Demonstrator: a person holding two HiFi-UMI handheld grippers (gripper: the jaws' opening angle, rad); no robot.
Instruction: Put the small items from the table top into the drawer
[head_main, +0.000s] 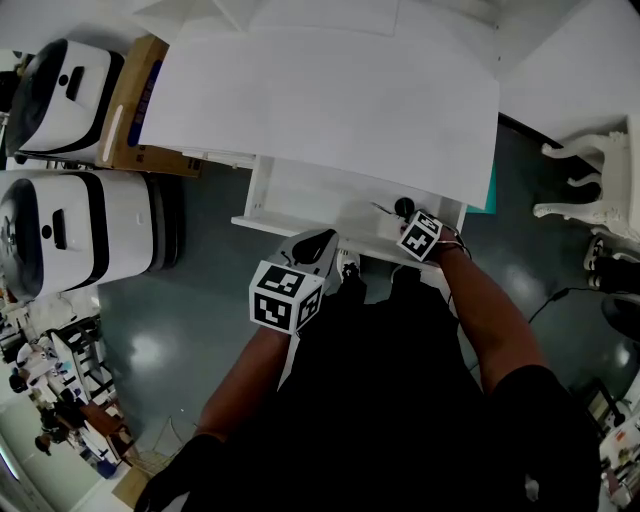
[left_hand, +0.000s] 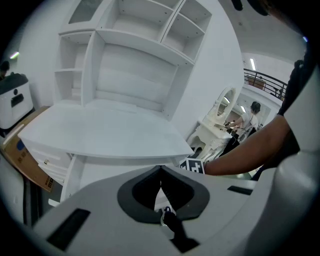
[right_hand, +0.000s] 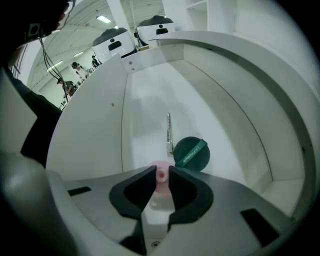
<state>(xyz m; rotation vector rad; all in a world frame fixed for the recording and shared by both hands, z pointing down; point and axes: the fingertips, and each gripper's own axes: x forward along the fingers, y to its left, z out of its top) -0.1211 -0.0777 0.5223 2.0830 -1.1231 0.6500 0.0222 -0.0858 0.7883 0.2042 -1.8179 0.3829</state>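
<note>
In the right gripper view my right gripper (right_hand: 161, 173) is down inside the open white drawer (right_hand: 90, 130), shut on a small pink item (right_hand: 161, 176) with a red centre, held just above the drawer floor. On that floor lie a dark green round disc (right_hand: 191, 153) with a lighter band and a slim metal tool (right_hand: 169, 132). The head view shows the right gripper (head_main: 408, 222) over the drawer (head_main: 300, 195), under the white table top (head_main: 320, 100). My left gripper (head_main: 318, 247) hovers at the drawer front, shut and empty (left_hand: 161, 172).
Two white machines (head_main: 70, 90) (head_main: 80, 230) and a cardboard box (head_main: 135, 100) stand at the left. A white chair (head_main: 600, 190) is at the right. White shelves (left_hand: 135, 60) rise behind the table top (left_hand: 100, 132). The person's body fills the near side.
</note>
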